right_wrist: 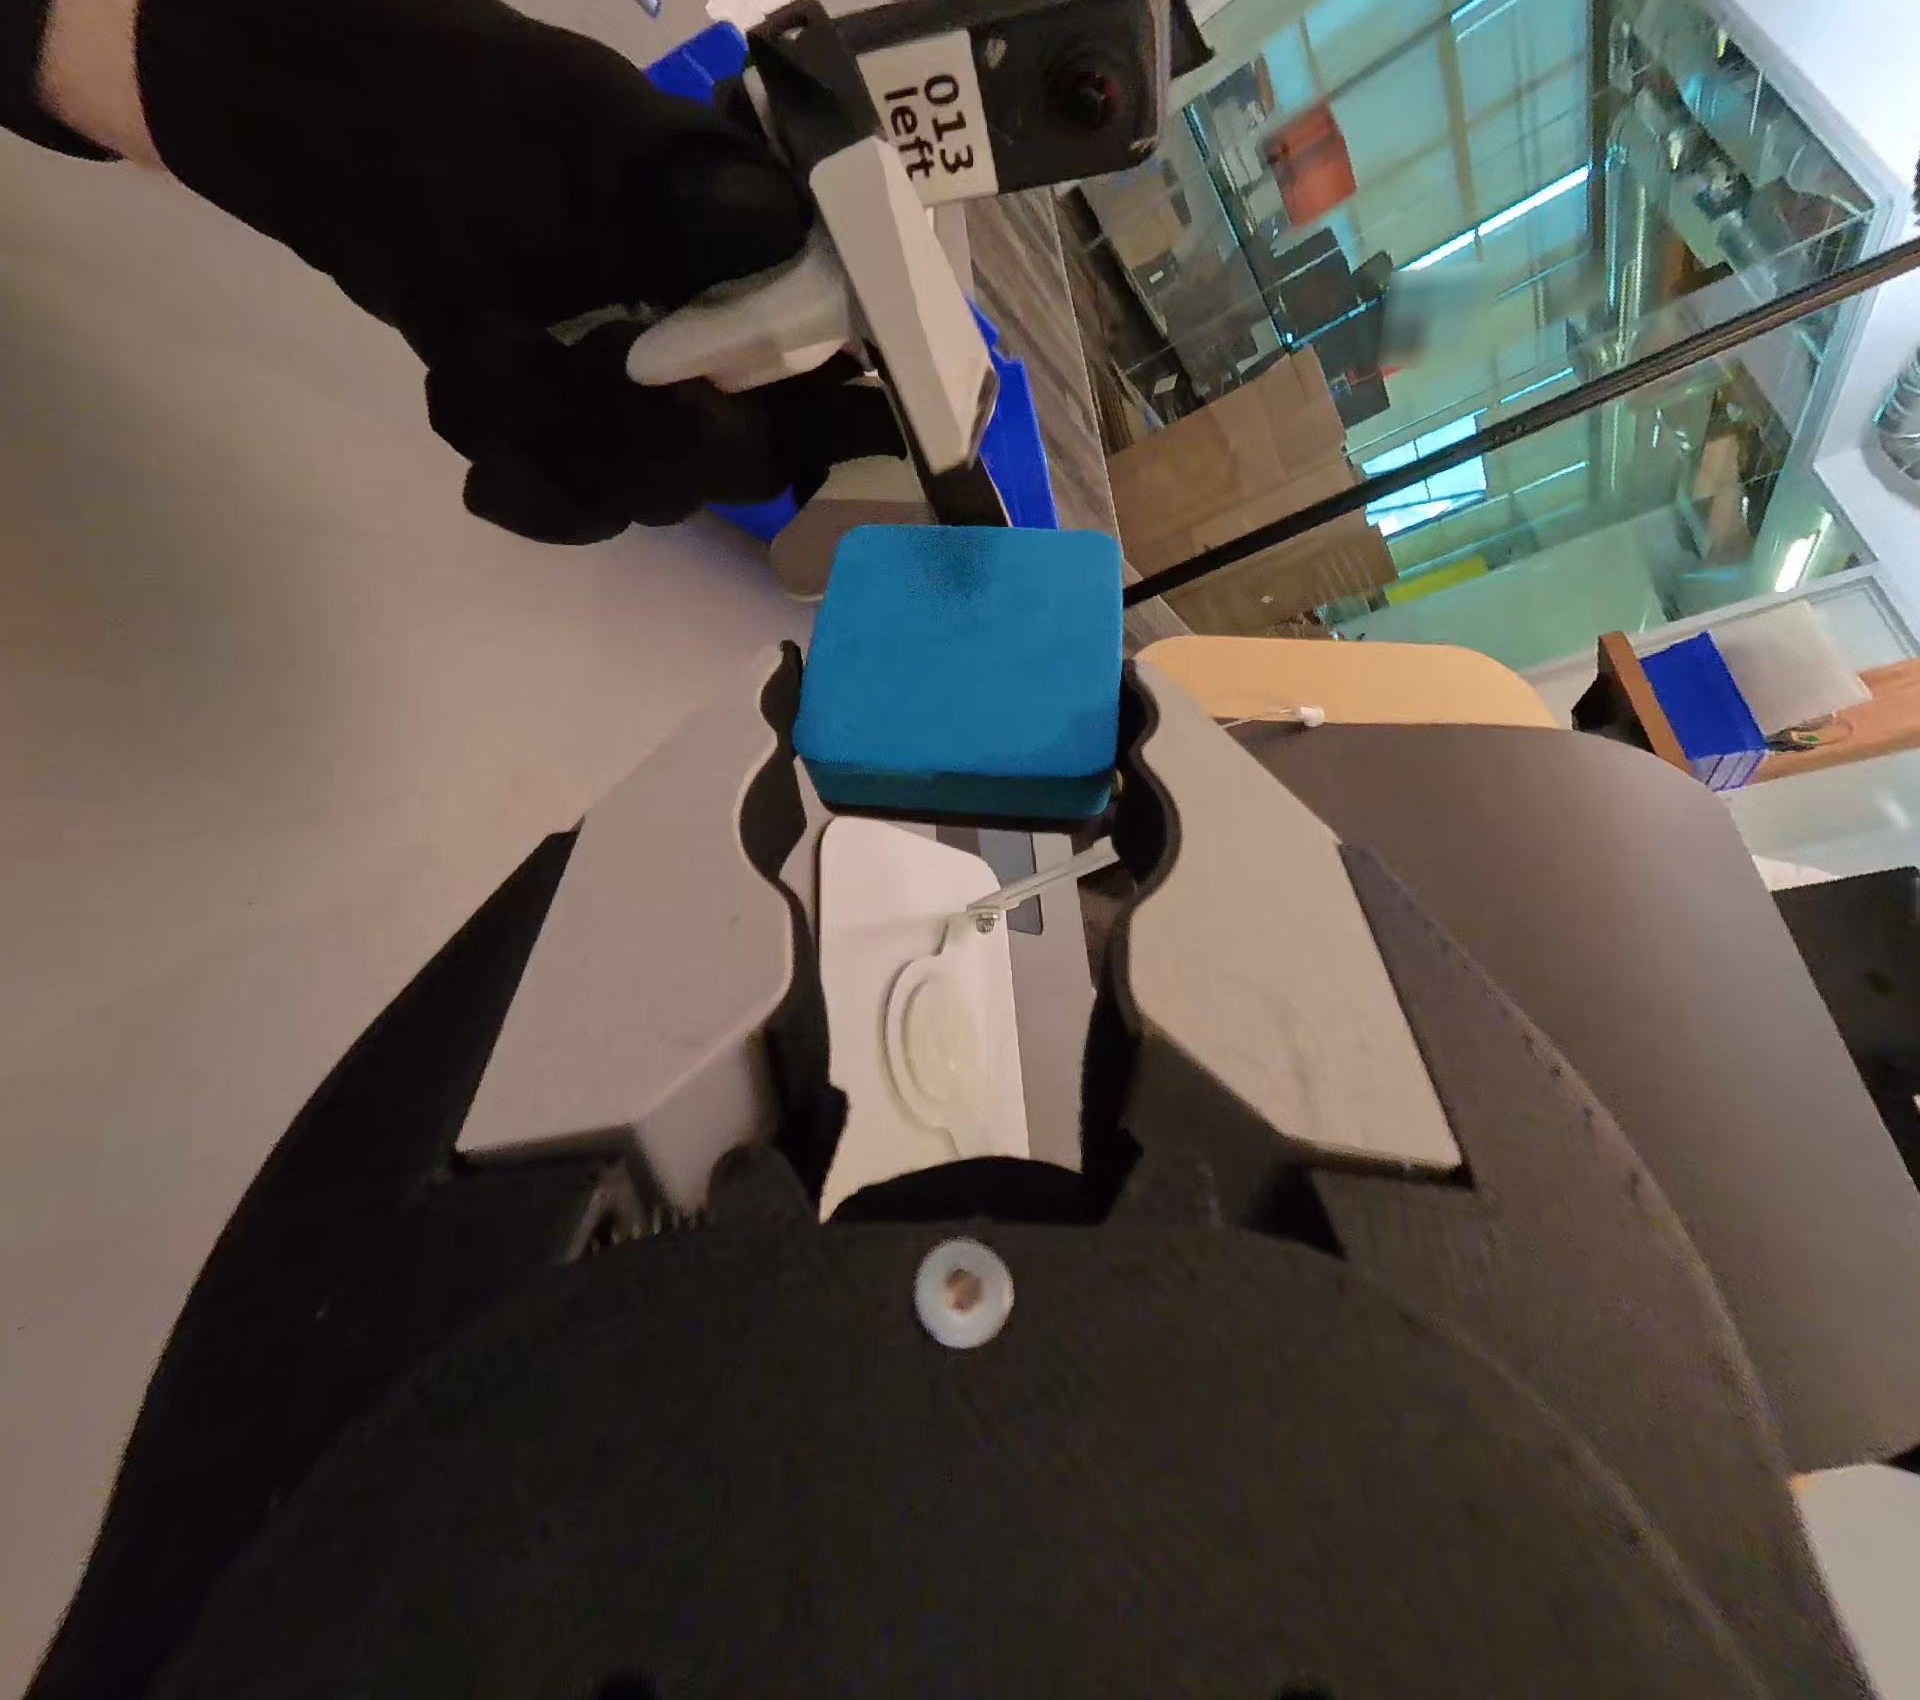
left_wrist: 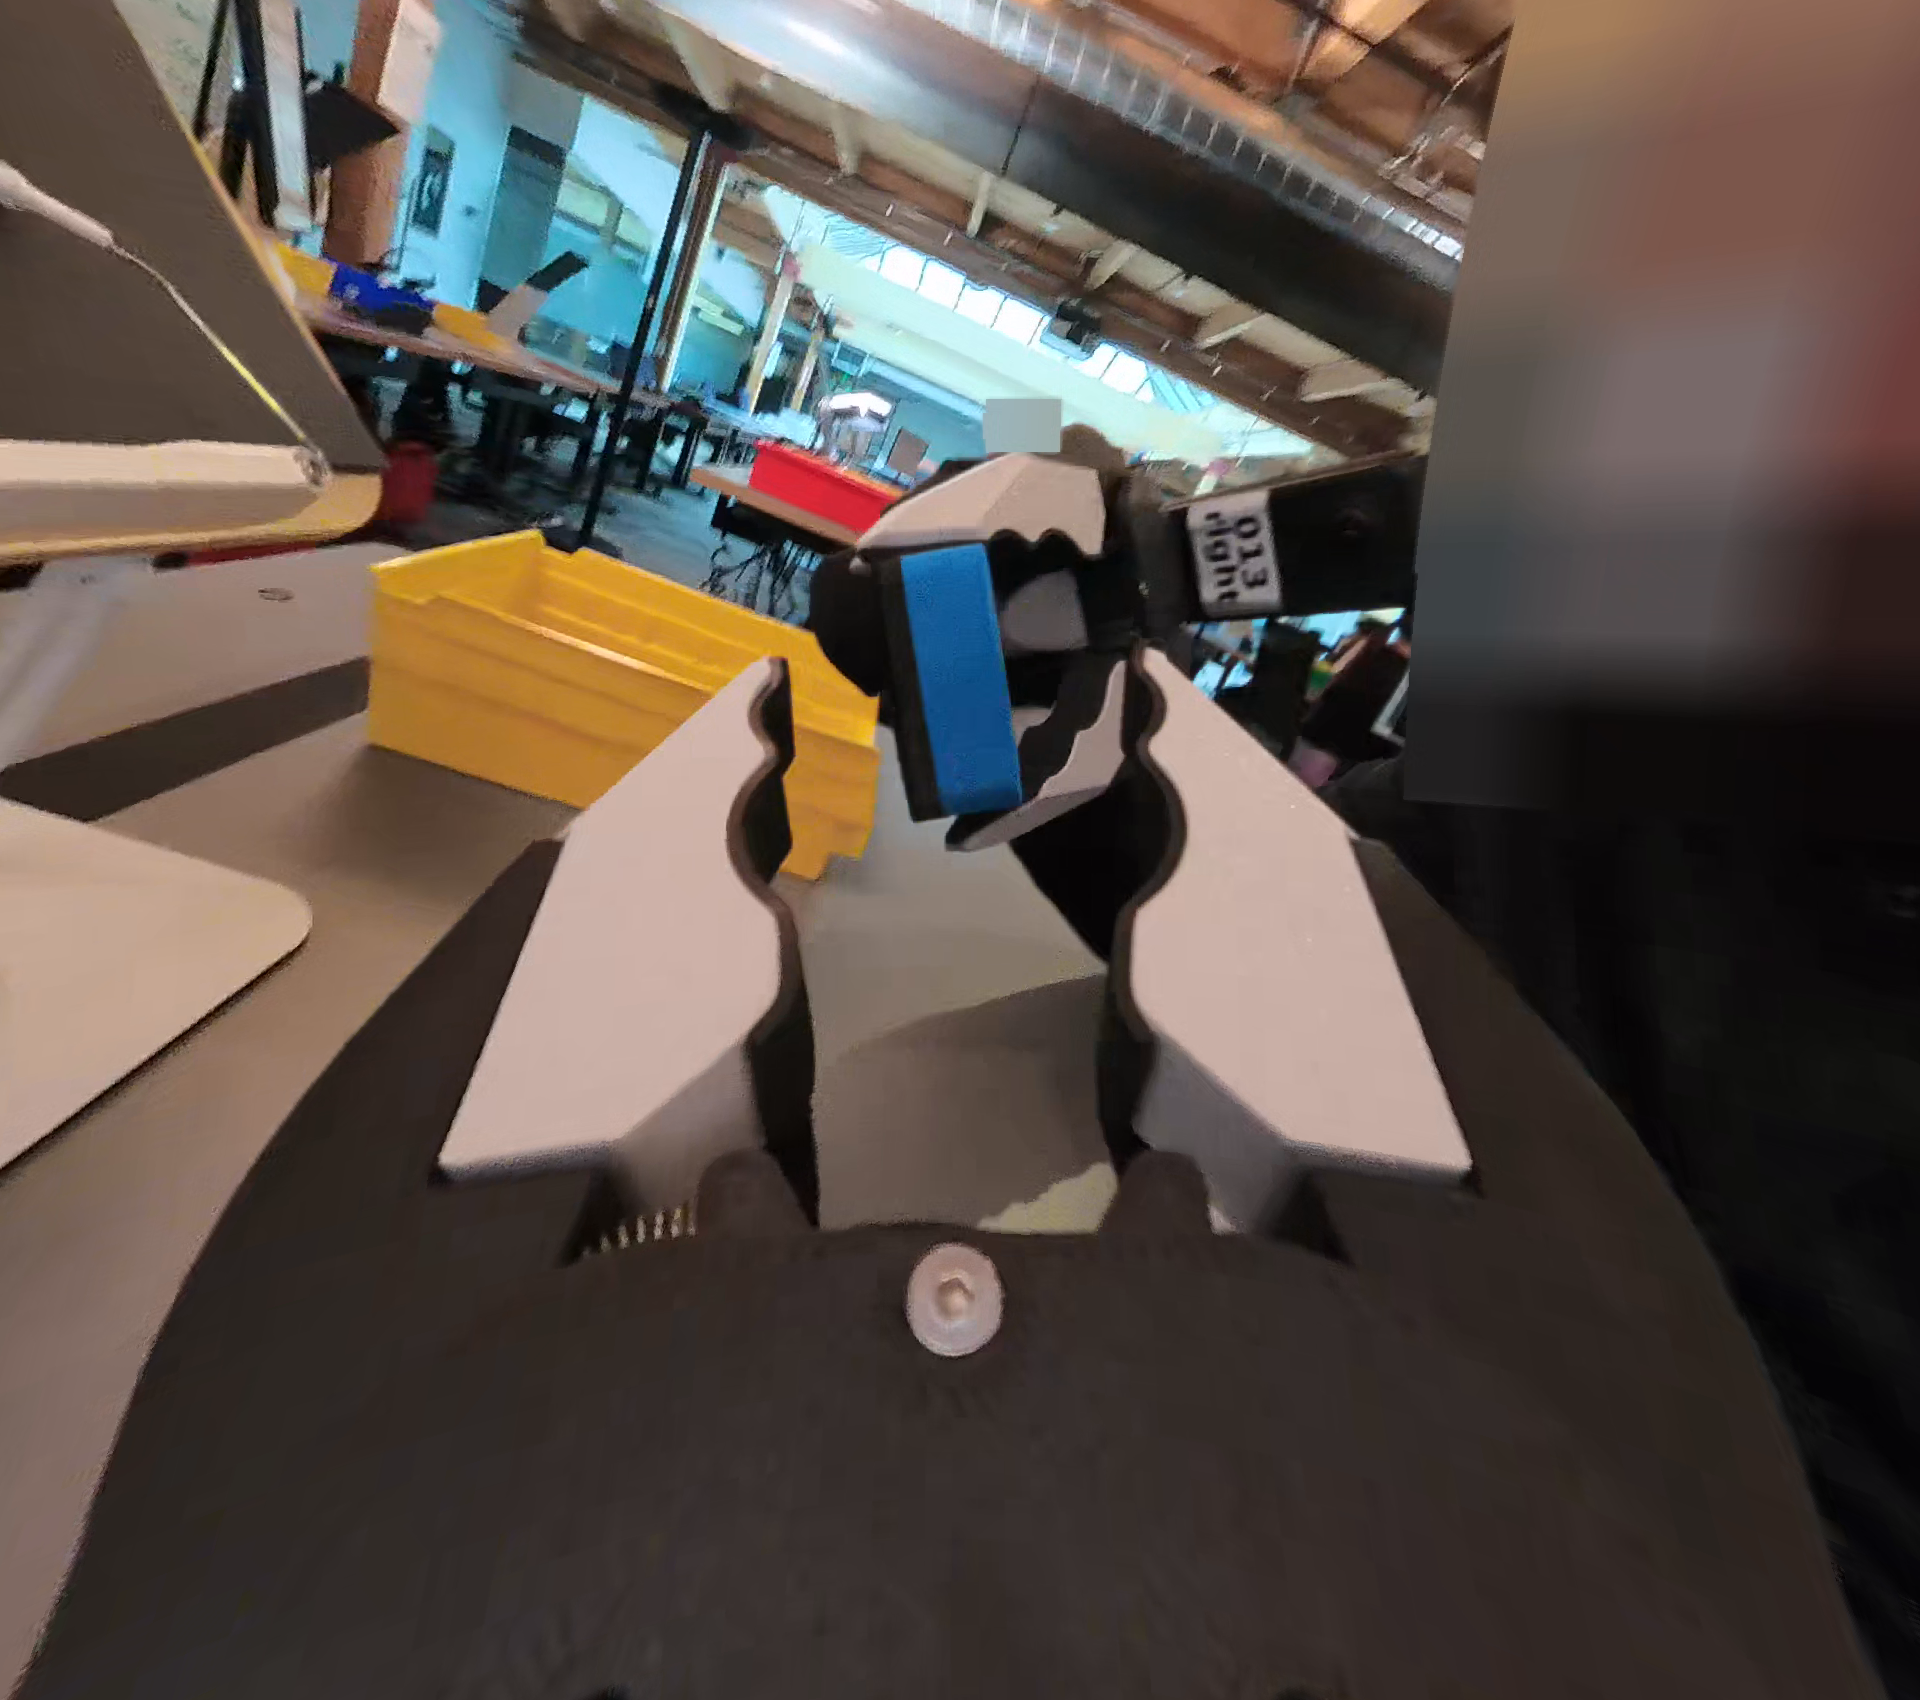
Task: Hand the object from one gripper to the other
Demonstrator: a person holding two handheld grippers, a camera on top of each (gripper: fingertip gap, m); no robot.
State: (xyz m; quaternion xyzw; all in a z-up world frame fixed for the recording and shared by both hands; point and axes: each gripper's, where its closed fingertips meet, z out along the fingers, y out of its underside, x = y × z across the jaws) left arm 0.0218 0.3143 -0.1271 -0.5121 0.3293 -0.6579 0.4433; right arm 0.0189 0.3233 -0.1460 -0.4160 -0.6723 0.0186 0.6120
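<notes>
Between the right gripper (right_wrist: 961, 694) fingertips, clamped blue block (right_wrist: 961, 663); left gripper (left_wrist: 961, 694) wide, empty.

Left grey two-finger gripper (left_wrist: 956, 684): fingers standing spread, nothing between them.
Right grey two-finger gripper (right_wrist: 961, 694): fingertips pinching something held ahead.
Black-gloved hand (right_wrist: 436, 196): gripping left handle.
</notes>
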